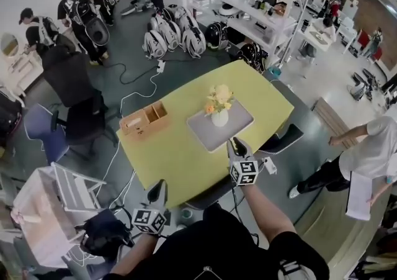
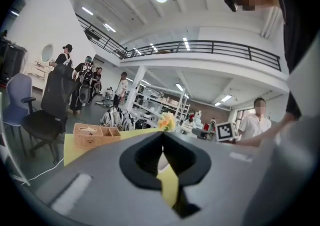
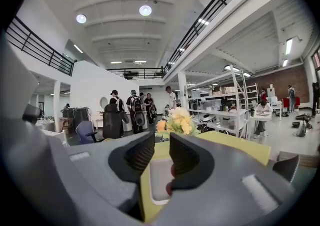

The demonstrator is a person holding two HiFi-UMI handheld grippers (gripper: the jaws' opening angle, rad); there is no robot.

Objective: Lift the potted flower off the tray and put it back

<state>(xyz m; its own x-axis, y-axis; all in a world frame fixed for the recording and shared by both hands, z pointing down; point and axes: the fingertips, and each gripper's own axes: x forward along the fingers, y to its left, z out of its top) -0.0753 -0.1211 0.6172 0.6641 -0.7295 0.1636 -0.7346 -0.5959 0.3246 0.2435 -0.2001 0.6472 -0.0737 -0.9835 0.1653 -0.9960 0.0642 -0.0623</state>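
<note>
The potted flower [image 1: 219,110], yellow and orange blooms in a small white pot, stands upright on a grey tray [image 1: 208,133] on the yellow-green table [image 1: 180,161]. My right gripper [image 1: 237,143] hovers at the tray's near edge, just short of the pot. In the right gripper view the right gripper [image 3: 161,142] is open with nothing between the pads, and the flower [image 3: 177,122] and tray [image 3: 159,180] lie straight ahead. My left gripper [image 1: 160,184] is at the table's near edge, far from the pot. In its own view the left gripper [image 2: 161,137] has pads meeting at the tips, empty.
A wooden box [image 1: 146,120] sits on the table left of the tray. Office chairs [image 1: 74,117] and floor cables lie to the left, a white rack [image 1: 71,189] at the lower left. A person [image 1: 372,154] stands at the right, and shelving [image 1: 248,5] is behind.
</note>
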